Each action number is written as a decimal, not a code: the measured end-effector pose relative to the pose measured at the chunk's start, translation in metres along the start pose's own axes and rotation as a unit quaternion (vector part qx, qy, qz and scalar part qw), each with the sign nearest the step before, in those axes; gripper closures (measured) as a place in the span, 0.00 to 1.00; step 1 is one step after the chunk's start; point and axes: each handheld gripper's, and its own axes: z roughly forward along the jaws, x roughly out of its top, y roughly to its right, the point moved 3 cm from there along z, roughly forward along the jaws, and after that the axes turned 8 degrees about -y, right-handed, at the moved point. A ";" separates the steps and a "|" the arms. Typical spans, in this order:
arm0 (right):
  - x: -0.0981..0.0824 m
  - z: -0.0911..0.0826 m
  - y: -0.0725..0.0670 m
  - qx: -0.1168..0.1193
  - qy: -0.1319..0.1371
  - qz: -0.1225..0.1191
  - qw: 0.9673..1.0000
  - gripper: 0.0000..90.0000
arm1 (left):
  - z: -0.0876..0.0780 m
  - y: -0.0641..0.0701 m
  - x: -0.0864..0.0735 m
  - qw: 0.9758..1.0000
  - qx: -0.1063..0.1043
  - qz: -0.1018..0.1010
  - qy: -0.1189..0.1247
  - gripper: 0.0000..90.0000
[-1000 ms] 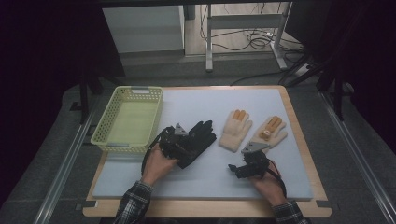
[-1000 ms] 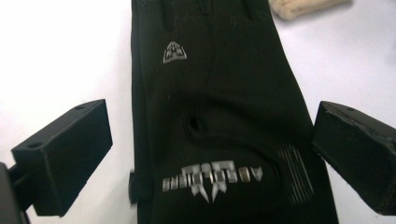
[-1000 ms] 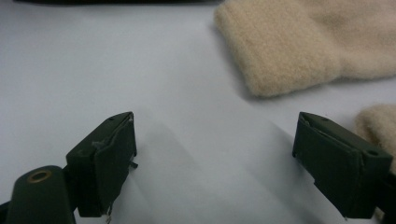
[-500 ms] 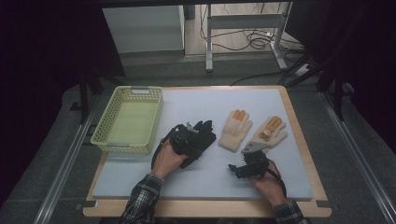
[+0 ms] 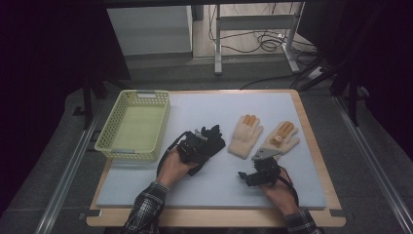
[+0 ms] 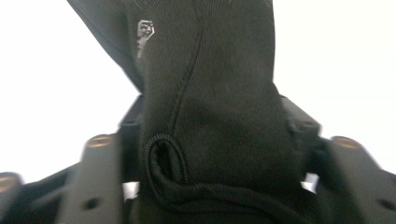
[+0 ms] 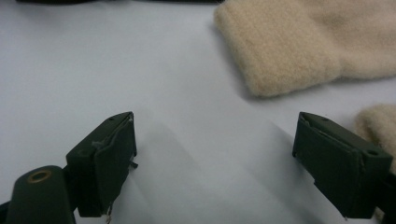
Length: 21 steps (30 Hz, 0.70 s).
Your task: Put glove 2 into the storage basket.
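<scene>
Left hand-held gripper (image 5: 197,141) (clamped on black glove (image 6: 210,93)) has moved right; right hand-held gripper (image 7: 215,163) gapes.

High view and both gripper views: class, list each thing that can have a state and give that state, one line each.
Left gripper: shut on black glove.
Right gripper: open, holding nothing.
Basket: upright, nothing inside.
Cream glove: flat on the mat.
Second cream glove: flat, beside the first.

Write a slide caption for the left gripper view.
Left gripper clamped on a black fabric glove above the pale table mat.
</scene>
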 end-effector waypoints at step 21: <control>0.000 0.000 0.000 0.000 0.000 0.000 1.000 0.15 | -0.042 -0.006 0.016 1.000 0.010 -0.014 0.020 0.71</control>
